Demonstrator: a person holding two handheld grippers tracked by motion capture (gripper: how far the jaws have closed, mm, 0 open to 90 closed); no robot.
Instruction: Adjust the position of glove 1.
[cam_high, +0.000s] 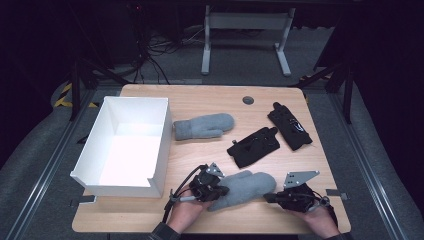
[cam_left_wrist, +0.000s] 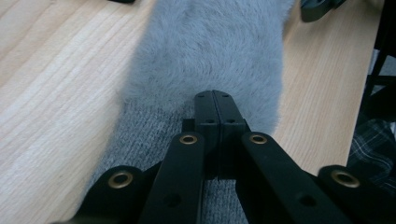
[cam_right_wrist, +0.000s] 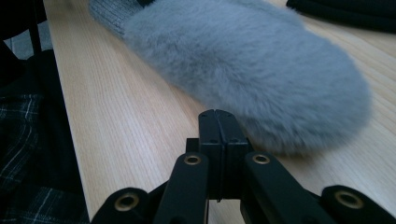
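Observation:
A fluffy grey mitten (cam_high: 245, 187) lies near the table's front edge between my two grippers. My left gripper (cam_high: 224, 190) is at its knitted cuff end, jaws pressed together. In the left gripper view the shut tips (cam_left_wrist: 215, 95) rest on top of the mitten (cam_left_wrist: 210, 46) where cuff meets fur, and no fabric shows between them. My right gripper (cam_high: 268, 197) is shut at the mitten's rounded finger end. In the right gripper view its tips (cam_right_wrist: 217, 114) stop just short of the fur (cam_right_wrist: 243, 65), low over the wood.
A second grey mitten (cam_high: 204, 126) lies mid-table beside an open white box (cam_high: 161, 150) at the left. Two black gloves (cam_high: 254, 146) (cam_high: 290, 126) lie at the right. A round grommet (cam_high: 248, 100) sits near the far edge.

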